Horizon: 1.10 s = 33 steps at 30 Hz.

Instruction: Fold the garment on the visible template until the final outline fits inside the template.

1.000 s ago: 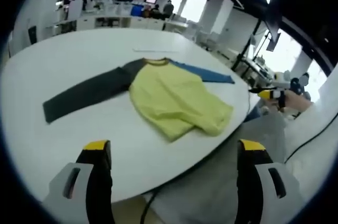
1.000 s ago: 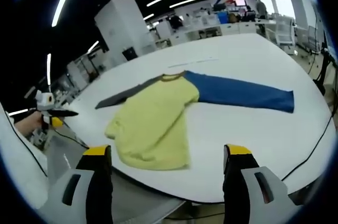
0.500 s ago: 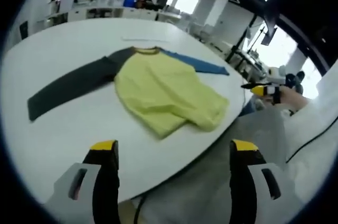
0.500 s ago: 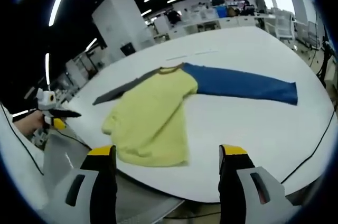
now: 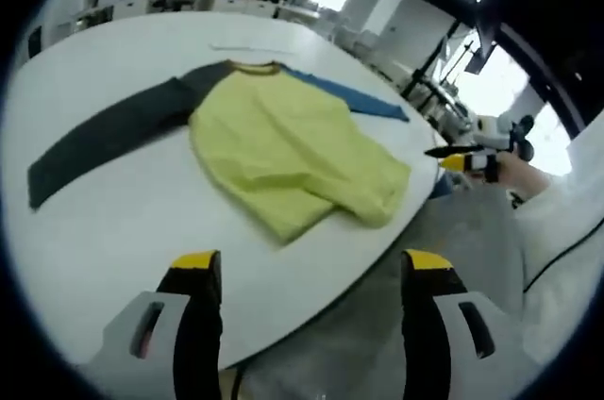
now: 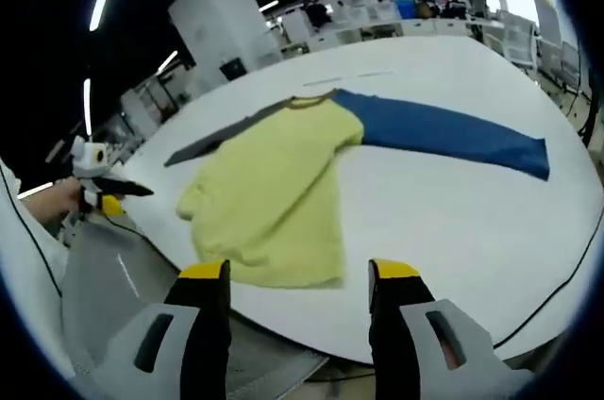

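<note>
Garment (image 6: 274, 192) just beyond right claw (image 6: 297, 273)

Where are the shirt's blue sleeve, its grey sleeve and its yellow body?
long blue sleeve (image 6: 453, 133): right gripper view, mid-sleeve.
long dark grey sleeve (image 5: 104, 134): left gripper view, mid-sleeve.
yellow shirt body (image 6: 274, 188): right gripper view, centre of the fabric.

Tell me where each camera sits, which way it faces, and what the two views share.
Left gripper view: rides the left claw, jaws apart, facing the shirt's dark grey sleeve side; a hand holds the right claw at right.
Right gripper view: rides the right claw, jaws apart, facing the blue sleeve side; the left claw shows at left.
Shared: shirt and white table.
</note>
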Tool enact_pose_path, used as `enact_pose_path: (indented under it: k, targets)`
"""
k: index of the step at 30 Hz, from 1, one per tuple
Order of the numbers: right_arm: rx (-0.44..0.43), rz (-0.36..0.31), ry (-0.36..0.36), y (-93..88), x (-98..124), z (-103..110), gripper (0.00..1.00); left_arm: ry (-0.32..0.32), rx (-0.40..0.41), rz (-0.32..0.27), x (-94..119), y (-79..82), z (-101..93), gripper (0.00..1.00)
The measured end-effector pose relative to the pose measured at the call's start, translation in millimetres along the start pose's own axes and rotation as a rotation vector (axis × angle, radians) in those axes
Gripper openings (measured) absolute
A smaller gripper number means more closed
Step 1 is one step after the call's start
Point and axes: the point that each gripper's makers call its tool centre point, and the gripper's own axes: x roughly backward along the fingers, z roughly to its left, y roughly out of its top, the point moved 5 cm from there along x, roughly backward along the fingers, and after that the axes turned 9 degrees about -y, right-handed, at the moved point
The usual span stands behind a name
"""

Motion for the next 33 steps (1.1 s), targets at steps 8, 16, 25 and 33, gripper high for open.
enact_pose_path:
  k: [8, 16, 25, 33]
  targets:
    - [0.019, 0.018, -0.001, 2.6, -11, -3, 0.52, -0.003, 0.001, 0.022, -12, -3.6, 5.6, 0.68]
    - [0.031, 0.048, 0.009, -1.1, -21, -2, 0.49, -0.003, 0.002, 0.037, -23, -7.9, 10.3, 0.61]
    - [0.036, 0.066, 0.008, -2.7, -29, -4, 0.45, -0.001, 0.003, 0.057, -34, -10.7, 15.6, 0.55]
    - [0.051, 0.079, 0.007, 1.7, -42, -7, 0.41, -0.009, 0.006, 0.056, -42, -10.8, 24.9, 0.51]
